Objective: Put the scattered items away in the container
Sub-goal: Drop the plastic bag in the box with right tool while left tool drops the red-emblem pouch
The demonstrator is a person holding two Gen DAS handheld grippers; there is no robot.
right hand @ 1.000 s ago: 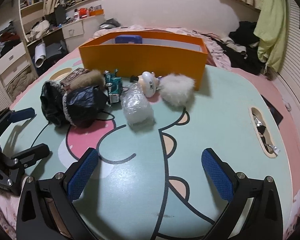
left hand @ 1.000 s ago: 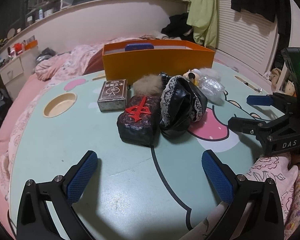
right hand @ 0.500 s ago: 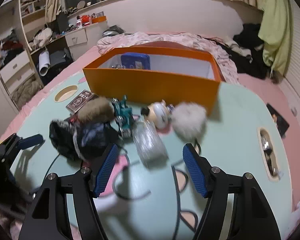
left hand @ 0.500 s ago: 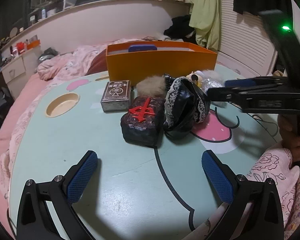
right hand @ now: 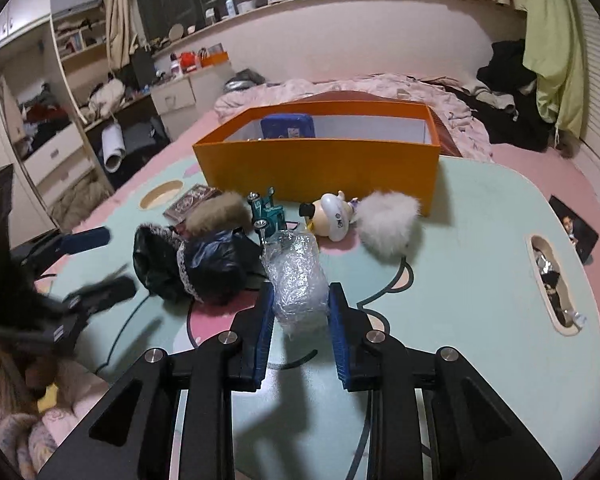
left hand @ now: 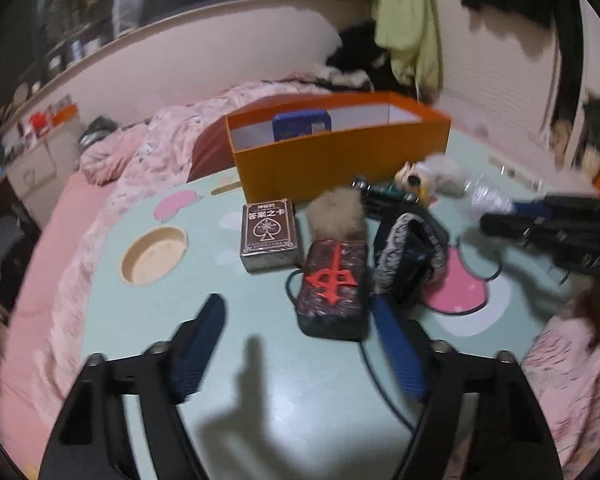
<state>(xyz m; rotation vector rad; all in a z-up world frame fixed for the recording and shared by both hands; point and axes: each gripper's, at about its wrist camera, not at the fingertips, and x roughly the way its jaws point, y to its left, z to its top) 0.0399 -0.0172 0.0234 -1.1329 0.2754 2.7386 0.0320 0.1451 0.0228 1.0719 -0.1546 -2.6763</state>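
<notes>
My right gripper [right hand: 300,300] is shut on a clear plastic-wrapped bundle [right hand: 298,280], both blue pads pressing its sides just above the table. My left gripper [left hand: 297,302] is closing, with a dark block bearing a red symbol [left hand: 332,288] between the jaws beside the right finger, untouched by the pads. The orange box [right hand: 320,168] stands at the back with a blue tin [right hand: 287,126] in it. In front of it lie a card box [left hand: 268,232], a brown fur ball [left hand: 336,212], a black lace-trimmed bag [right hand: 204,264], a teal toy car [right hand: 268,216], a figurine [right hand: 332,216] and a white fur ball [right hand: 390,220].
The mint-green table [right hand: 480,240] has a round cup hole [left hand: 154,256] on the left and a slot with small things [right hand: 552,280] on the right. A pink bed lies behind the box. Shelves and drawers stand at the far left.
The right gripper has gone forward to the wrapped bundle and shut on it. The left gripper's fingers have drawn closer together, and it has moved up to the dark block.
</notes>
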